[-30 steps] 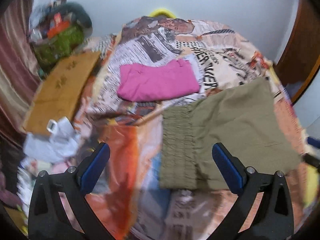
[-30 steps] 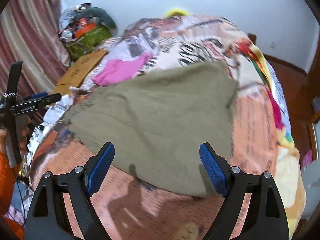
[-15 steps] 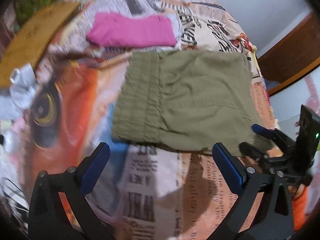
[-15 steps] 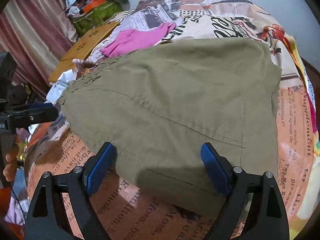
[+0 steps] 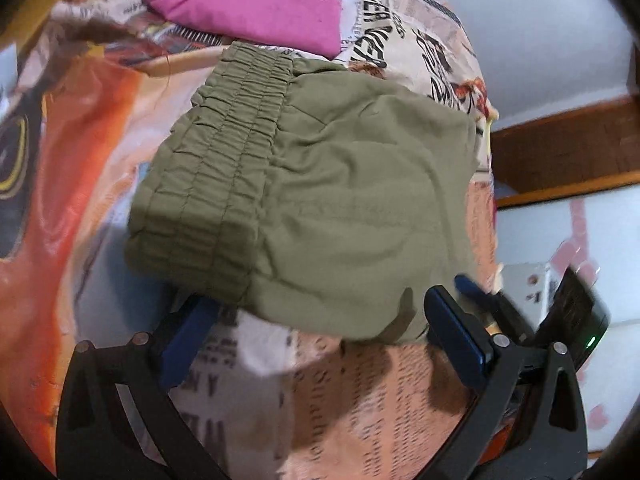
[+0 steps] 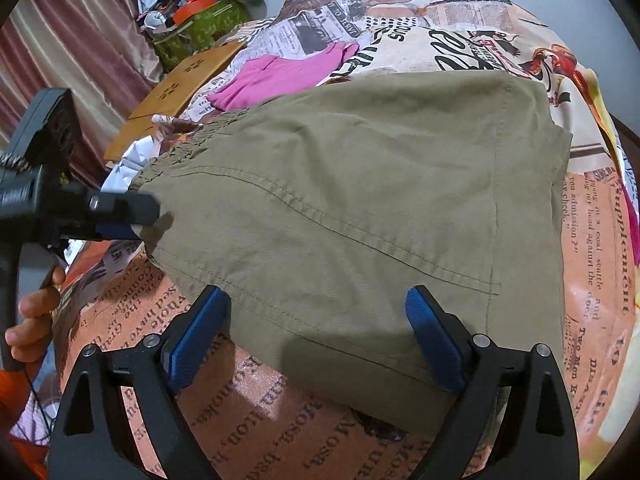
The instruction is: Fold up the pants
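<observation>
Olive pants [image 5: 340,200] lie folded flat on the newspaper-print bedspread [image 5: 360,400], with the gathered waistband [image 5: 224,152] to the left. My left gripper [image 5: 320,320] is open at their near edge by the waistband corner; the cloth overlaps the tip of its left finger [image 5: 188,340]. In the right wrist view the pants [image 6: 360,200] fill the middle. My right gripper [image 6: 316,320] straddles their near hem, its jaws still opening, and the pads do not press the cloth. The left gripper [image 6: 120,216] shows at that view's left edge, held by a hand [image 6: 32,312].
A folded pink garment [image 6: 272,80] lies beyond the pants. A flat cardboard piece [image 6: 180,92] and a heap of bags [image 6: 196,12] sit at the bed's far left by a curtain. A wooden door frame [image 5: 560,148] stands to the right.
Both grippers have come down close to the pants' near edge. The left one sank and rolled toward the waistband corner. The right one has held still for the last half second.
</observation>
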The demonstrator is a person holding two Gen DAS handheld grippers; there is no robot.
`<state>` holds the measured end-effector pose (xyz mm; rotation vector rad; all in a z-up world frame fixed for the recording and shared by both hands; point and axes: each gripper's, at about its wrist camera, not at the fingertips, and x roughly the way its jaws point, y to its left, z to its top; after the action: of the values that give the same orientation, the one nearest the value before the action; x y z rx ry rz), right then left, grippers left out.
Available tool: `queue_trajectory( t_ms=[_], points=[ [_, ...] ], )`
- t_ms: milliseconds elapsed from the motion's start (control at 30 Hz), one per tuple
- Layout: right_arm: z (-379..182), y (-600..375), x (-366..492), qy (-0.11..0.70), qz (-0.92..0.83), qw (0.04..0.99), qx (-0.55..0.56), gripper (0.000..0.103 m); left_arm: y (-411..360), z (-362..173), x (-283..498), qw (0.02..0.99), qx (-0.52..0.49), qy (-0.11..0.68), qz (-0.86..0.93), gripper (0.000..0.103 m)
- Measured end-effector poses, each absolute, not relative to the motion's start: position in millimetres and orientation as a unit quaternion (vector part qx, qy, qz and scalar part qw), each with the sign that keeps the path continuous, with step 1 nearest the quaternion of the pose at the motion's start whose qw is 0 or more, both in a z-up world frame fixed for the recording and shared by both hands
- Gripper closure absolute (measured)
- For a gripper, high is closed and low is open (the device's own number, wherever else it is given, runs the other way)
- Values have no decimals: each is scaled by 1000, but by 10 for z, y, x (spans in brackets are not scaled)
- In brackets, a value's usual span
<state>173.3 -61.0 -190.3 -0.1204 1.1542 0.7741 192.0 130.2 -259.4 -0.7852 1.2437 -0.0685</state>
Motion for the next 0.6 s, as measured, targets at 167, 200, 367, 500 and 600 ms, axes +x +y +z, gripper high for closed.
queue_trajectory(
  t_ms=[167,200,367,500,600],
  points=[
    [-1915,-601,1735,532,359,765,-53,9,1459,-2690,2029,730,-417,541,-41,0],
    [-1919,-592,1734,532,360,764,-55,8,1496,-2716,2047,730,-424,535,-40,0],
    [-1928,-562,1726,532,362,763,-65,6,1612,-2756,2095,728,-441,524,-22,0],
    [-1934,-569,1732,533,364,761,-62,6,1626,-2741,2114,747,-407,525,7,19],
    [-1936,-567,1734,533,364,761,-61,6,1582,-2723,2160,765,-350,541,20,35]
  ],
)
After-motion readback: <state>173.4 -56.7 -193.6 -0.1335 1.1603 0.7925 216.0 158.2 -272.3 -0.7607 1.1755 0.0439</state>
